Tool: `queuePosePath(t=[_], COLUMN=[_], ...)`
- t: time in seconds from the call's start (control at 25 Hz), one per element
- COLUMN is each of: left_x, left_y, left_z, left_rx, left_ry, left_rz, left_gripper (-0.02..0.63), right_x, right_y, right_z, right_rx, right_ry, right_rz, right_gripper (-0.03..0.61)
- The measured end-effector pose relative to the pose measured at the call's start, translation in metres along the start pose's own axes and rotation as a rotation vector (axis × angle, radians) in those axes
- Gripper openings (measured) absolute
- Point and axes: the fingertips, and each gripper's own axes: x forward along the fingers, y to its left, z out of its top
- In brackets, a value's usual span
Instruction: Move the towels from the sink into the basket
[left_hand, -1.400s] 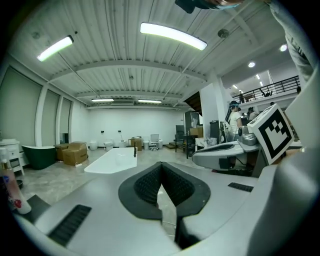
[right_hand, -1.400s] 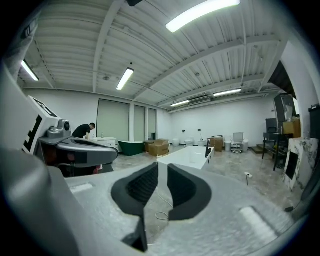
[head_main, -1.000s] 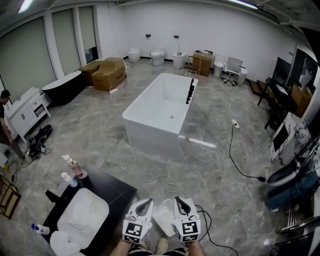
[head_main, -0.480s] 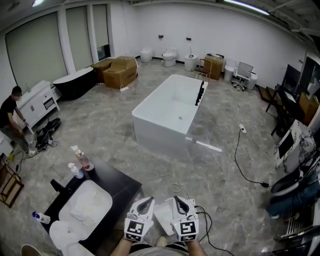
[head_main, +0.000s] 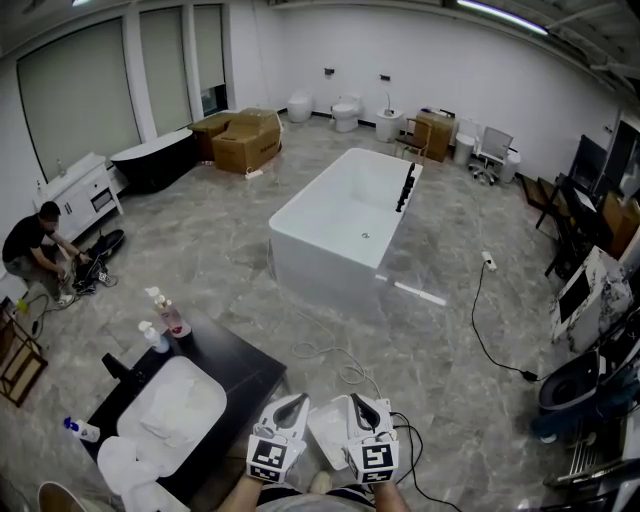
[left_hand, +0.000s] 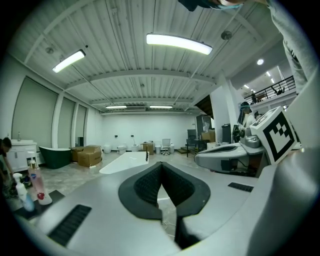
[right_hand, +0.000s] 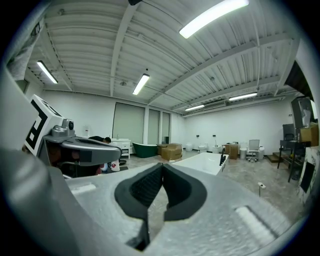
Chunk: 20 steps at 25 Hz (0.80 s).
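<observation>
Both grippers sit right of the sink (head_main: 207, 388), well apart from it. Left gripper (head_main: 291, 405) fingers closed, nothing between them. Right gripper (head_main: 359, 404) same, closed and empty. Towels (head_main: 176, 420) lie bunched white inside the sink, which is set in the dark desk (head_main: 246, 374). Reach step: open the fingers before arriving, come down over the sink, pinch a raised fold, cloth only, and stay clear of the black tap (head_main: 117, 368) left of the sink.

I am finding no word, number or brand that I can read anywhere. The marker cube (head_main: 267, 462) on my left gripper (head_main: 296, 402) and the one on my right gripper (head_main: 358, 400) are showing only black-and-white square patterns (no letters), and the bottles (head_main: 172, 320) are appearing too small for labels.
</observation>
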Motion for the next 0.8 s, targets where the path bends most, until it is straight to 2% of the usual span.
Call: queuePosePath(t=[0.4,0.8], left_x=[-0.023,-0.091], left_y=[0.017,0.06], left_z=[0.0,-0.012], left_rx=[0.003,-0.017], left_ry=[0.007,0.042], left_rz=[0.087,0.322], left_gripper=[0.009,0.009], right_x=[0.007,0.026], right_y=[0.032,0.109], right_z=[0.006,0.015], right_rx=[-0.009,-0.031], right_ry=[-0.012,-0.02], right_rz=[0.101,0.341], right_gripper=[0.0,0.0])
